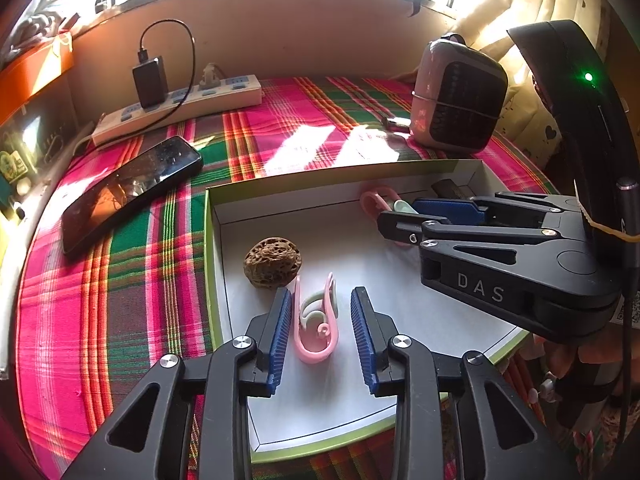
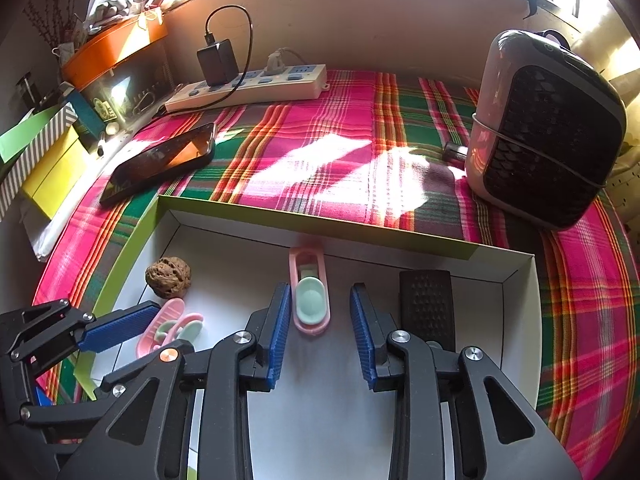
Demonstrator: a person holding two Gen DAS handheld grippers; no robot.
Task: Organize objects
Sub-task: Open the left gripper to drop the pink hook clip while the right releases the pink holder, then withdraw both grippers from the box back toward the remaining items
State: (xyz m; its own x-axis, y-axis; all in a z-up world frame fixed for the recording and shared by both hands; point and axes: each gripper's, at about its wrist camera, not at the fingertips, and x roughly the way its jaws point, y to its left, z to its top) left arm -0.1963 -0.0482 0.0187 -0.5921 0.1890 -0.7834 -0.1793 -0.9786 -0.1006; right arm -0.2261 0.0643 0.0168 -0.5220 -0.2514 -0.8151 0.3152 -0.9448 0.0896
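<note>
A shallow white box with a green rim (image 1: 211, 264) (image 2: 120, 256) lies on the plaid cloth. In it are a brown walnut (image 1: 273, 263) (image 2: 168, 277), two pink-and-mint clips and a black textured block (image 2: 426, 304). My left gripper (image 1: 320, 328) is open with its jaws on either side of one clip (image 1: 316, 320), which also shows in the right wrist view (image 2: 170, 327). My right gripper (image 2: 316, 330) is open around the other clip (image 2: 310, 300), which is partly hidden in the left wrist view (image 1: 376, 200). Neither clip is squeezed.
A black phone (image 1: 128, 190) (image 2: 160, 162) lies left of the box. A power strip with charger (image 1: 180, 104) (image 2: 248, 84) runs along the back wall. A small heater (image 1: 456, 96) (image 2: 548, 128) stands at the back right. Boxes and an orange tin (image 2: 116, 50) crowd the left edge.
</note>
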